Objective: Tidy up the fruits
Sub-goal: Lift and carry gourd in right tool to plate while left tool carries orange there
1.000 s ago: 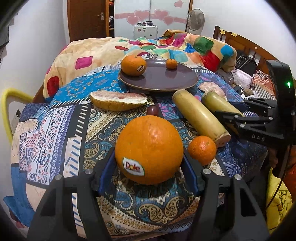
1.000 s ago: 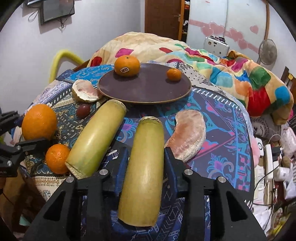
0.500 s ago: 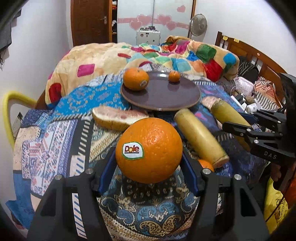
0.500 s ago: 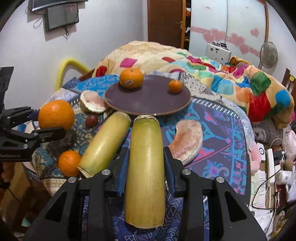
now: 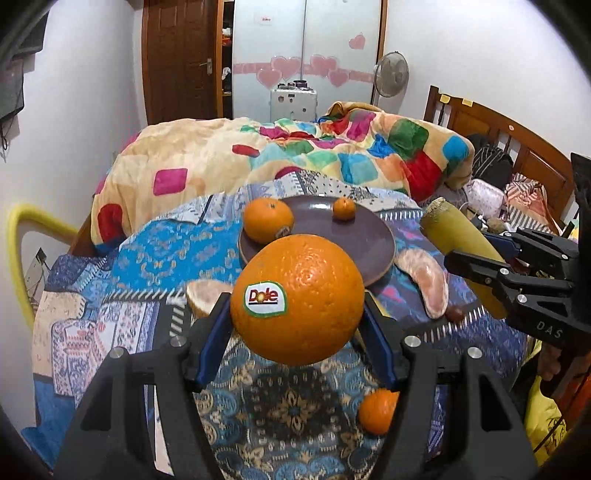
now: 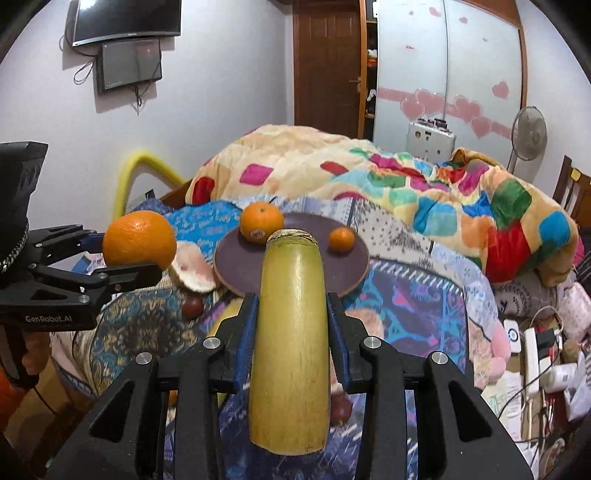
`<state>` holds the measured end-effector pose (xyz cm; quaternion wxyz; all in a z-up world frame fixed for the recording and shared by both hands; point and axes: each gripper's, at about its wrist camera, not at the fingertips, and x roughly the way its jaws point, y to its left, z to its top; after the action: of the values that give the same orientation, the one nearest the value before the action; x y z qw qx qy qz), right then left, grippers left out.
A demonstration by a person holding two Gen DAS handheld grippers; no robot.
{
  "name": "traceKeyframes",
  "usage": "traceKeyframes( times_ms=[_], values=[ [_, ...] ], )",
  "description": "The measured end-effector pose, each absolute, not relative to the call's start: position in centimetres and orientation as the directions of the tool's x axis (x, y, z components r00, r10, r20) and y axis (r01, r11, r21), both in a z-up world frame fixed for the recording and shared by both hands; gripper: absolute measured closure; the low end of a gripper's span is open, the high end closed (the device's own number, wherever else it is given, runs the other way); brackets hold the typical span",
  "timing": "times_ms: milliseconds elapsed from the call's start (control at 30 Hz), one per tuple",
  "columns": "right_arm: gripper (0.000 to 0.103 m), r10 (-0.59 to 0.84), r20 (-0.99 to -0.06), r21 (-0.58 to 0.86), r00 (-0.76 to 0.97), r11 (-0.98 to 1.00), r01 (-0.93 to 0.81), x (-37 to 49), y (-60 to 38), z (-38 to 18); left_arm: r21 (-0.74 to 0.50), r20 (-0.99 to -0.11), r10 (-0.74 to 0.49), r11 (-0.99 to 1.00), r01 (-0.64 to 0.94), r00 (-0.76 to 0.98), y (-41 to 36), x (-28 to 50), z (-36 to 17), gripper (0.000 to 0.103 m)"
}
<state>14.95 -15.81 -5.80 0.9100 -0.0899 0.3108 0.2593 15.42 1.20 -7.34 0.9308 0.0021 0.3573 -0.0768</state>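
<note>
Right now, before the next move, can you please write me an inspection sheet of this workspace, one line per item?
Surface: patterned cloth covers the table.
Job's things: Dole orange and sugarcane piece are both lifted; purple plate holds a medium orange and a small tangerine; one tangerine, two pomelo segments and a dark red fruit lie on the cloth.
Clutter: nothing seen on the table.
Grippers: left gripper shut on the Dole orange; right gripper shut on the sugarcane piece.
Cables: power strip and cords lie at the right, off the table.
Surroundings: bed with colourful quilt, fan, wall television.
</note>
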Motion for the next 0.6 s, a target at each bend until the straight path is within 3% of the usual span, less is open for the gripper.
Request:
traceKeyframes(
  times_ms=[600],
  values=[
    [0.07,0.394,-0.61,-0.043,0.688,0.85,-0.525,20.6,-12.9,-5.9,-0.03,-0.679,-0.119,0.991,0.134,0.724,1.5,22.4,-8.3,0.037]
  ],
)
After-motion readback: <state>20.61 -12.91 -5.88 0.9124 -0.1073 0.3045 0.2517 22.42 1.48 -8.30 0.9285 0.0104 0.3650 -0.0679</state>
